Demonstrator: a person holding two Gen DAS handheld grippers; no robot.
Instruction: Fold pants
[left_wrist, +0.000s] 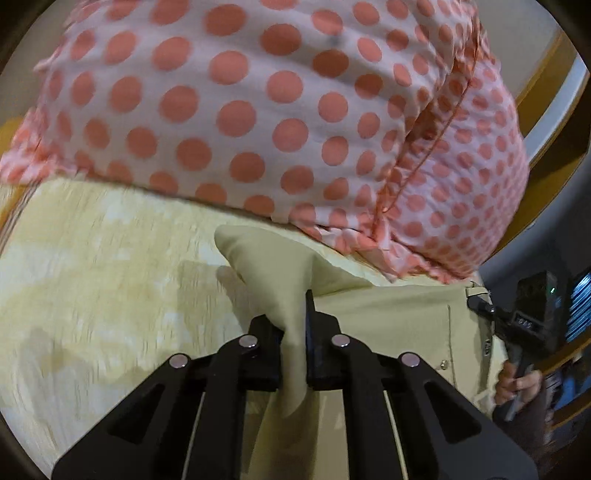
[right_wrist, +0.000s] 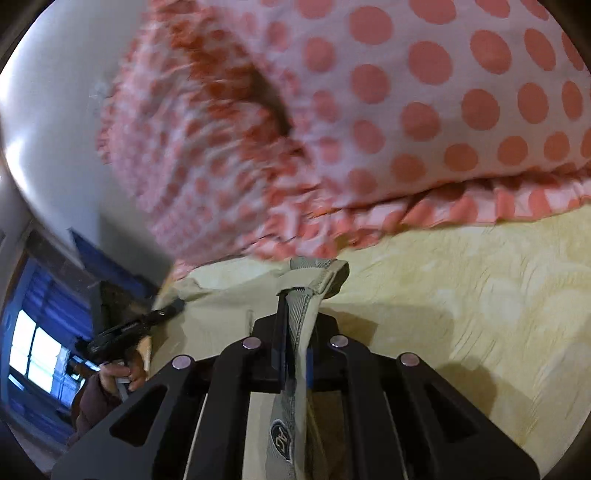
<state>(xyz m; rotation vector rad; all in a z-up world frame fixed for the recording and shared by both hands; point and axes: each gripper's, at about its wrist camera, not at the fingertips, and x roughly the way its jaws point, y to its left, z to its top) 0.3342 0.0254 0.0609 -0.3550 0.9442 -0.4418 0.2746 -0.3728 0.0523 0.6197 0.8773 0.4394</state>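
The bed (left_wrist: 92, 258) carries the beige pants (left_wrist: 388, 325) at six o'clock. The polka-dot pillow (left_wrist: 258, 110) crowds twelve o'clock; don't snag its frill. Your left claw (left_wrist: 295, 325) pinches a fabric corner, your right claw (right_wrist: 295, 332) pinches the waistband: keep both level and taut.

A bedroom in a home. A bed covered with a pale yellow textured bedspread (left_wrist: 92, 258) fills the lower view. A white pillow with coral polka dots and a frilled edge (left_wrist: 258, 110) rests on it. Behind are a plain white wall (right_wrist: 55, 129), a wooden frame (left_wrist: 546, 74) and a bright window (right_wrist: 33, 354).
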